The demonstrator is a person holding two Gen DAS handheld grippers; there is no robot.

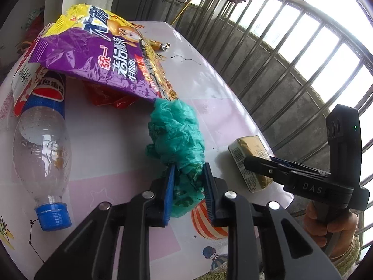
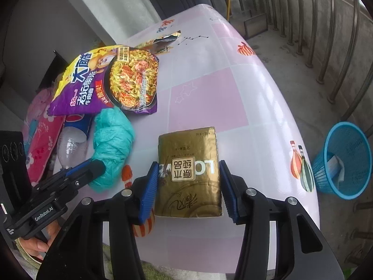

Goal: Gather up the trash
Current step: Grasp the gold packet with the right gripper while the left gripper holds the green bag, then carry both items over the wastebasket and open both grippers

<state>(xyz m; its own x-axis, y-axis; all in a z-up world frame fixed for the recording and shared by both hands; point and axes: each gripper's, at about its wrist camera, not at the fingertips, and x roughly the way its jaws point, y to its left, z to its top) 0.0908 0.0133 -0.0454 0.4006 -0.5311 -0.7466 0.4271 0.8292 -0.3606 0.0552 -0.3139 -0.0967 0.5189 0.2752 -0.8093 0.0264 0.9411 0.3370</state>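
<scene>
A crumpled green plastic bag (image 1: 179,135) lies on the pink table (image 1: 109,149), and my left gripper (image 1: 189,166) is shut on its near end, both blue pads pressing into it. In the right wrist view a gold tissue pack (image 2: 188,168) lies flat on the table (image 2: 209,93). My right gripper (image 2: 188,163) straddles the pack, with the pads against its two long sides. The same pack (image 1: 249,154) shows at the right of the left wrist view, half hidden by the right gripper's fingers (image 1: 258,164). The green bag (image 2: 112,144) lies just left of the pack.
A purple noodle packet (image 1: 98,53), an empty cola bottle (image 1: 42,149), a red wrapper (image 1: 109,98) and a small foil wrapper (image 1: 160,45) lie further back. A blue mesh bin (image 2: 342,158) stands on the floor right of the table, near a metal railing (image 2: 326,46).
</scene>
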